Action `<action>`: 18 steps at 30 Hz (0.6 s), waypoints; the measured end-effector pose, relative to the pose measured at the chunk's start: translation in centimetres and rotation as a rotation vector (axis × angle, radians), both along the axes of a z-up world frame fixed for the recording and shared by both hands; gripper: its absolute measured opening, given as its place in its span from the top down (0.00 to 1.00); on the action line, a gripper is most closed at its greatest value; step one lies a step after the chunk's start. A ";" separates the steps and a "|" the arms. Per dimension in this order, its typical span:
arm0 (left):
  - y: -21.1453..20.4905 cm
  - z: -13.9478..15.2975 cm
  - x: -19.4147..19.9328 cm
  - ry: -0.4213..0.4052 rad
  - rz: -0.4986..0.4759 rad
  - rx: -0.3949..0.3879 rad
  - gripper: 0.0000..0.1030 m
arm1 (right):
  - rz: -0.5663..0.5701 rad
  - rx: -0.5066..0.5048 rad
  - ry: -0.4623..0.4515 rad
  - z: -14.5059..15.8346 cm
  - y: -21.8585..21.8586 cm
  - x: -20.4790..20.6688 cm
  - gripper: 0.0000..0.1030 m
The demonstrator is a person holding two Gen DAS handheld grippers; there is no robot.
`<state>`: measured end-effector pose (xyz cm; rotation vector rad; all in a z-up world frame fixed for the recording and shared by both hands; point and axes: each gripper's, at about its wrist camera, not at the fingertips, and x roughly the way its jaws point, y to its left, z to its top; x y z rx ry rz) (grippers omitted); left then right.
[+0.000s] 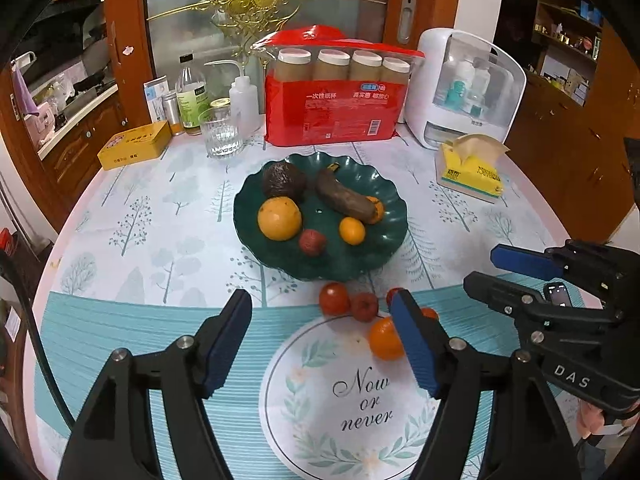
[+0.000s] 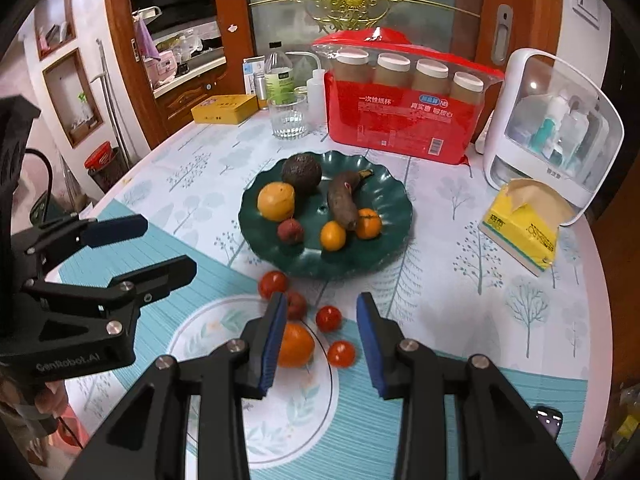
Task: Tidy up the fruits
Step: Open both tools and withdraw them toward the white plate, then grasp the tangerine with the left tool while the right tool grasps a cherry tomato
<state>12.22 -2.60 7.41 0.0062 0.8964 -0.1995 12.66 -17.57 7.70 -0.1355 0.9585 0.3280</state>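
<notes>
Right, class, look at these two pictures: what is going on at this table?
A person is sorting fruit with a handheld gripper in each hand. The green plate already holds an avocado, a browned banana, oranges and a lychee. A tangerine, small tomatoes such as this one and another lychee lie loose on the tablecloth in front of the plate. The left gripper and the right gripper are both open and empty, above the loose fruit.

Two fisheye wrist cameras look steeply down along their fingers at the desk (image 1: 120, 216) from close above its near edge. Both share the green plate (image 1: 384, 196) at frame centre; each catches the other hand-held gripper at its side.
</notes>
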 end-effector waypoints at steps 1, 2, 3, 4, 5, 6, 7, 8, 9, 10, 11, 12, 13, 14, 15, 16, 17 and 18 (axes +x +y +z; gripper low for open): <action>-0.2 -0.5 -0.2 0.004 0.004 -0.005 0.31 | 0.003 -0.004 -0.003 -0.3 -0.1 -0.3 0.64; -0.4 -1.1 -0.3 0.011 0.004 -0.014 0.31 | 0.005 -0.010 -0.006 -0.8 -0.3 -0.5 0.64; -0.5 -1.7 -0.4 0.020 0.003 -0.021 0.31 | 0.006 -0.020 -0.008 -1.4 -0.6 -0.7 0.64; -0.8 -2.3 -0.5 0.031 0.003 -0.029 0.31 | 0.007 -0.027 -0.009 -2.0 -0.7 -0.8 0.64; -1.0 -3.0 -0.6 0.040 0.003 -0.036 0.31 | 0.008 -0.034 -0.007 -2.7 -0.9 -0.9 0.64; -1.2 -3.7 -0.6 0.051 0.003 -0.042 0.31 | 0.010 -0.038 -0.004 -3.2 -1.1 -1.0 0.64; -1.6 -4.5 -0.5 0.065 0.004 -0.048 0.31 | 0.011 -0.042 0.003 -4.1 -1.3 -1.0 0.64; -1.8 -5.1 -0.4 0.079 0.007 -0.054 0.31 | 0.013 -0.044 0.011 -4.7 -1.4 -1.0 0.64; -2.1 -5.8 -0.2 0.094 0.011 -0.060 0.31 | 0.018 -0.049 0.020 -5.5 -1.5 -1.1 0.64; -2.3 -6.5 0.0 0.109 0.014 -0.068 0.31 | 0.024 -0.057 0.033 -6.5 -1.6 -1.1 0.64; -2.5 -7.1 0.2 0.120 0.017 -0.071 0.31 | 0.027 -0.063 0.040 -7.1 -1.7 -1.1 0.64; -2.7 -7.6 0.3 0.130 0.018 -0.070 0.31 | 0.029 -0.068 0.050 -7.8 -1.8 -1.1 0.64; -3.0 -8.1 0.5 0.139 0.018 -0.067 0.31 | 0.030 -0.069 0.061 -8.5 -1.9 -0.9 0.64; -3.2 -8.5 0.6 0.145 0.016 -0.065 0.31 | 0.029 -0.067 0.072 -9.1 -2.1 -0.8 0.64; -3.5 -8.9 0.7 0.152 0.013 -0.063 0.31 | 0.027 -0.062 0.080 -9.6 -2.3 -0.7 0.64; -3.9 -9.2 0.9 0.160 0.006 -0.062 0.31 | 0.028 -0.058 0.085 -10.0 -2.4 -0.6 0.64; -4.2 -9.5 1.0 0.166 0.001 -0.059 0.31 | 0.029 -0.055 0.088 -10.4 -2.6 -0.4 0.64; -4.4 -9.7 1.1 0.170 -0.001 -0.057 0.31 | 0.029 -0.052 0.091 -10.7 -2.7 -0.3 0.64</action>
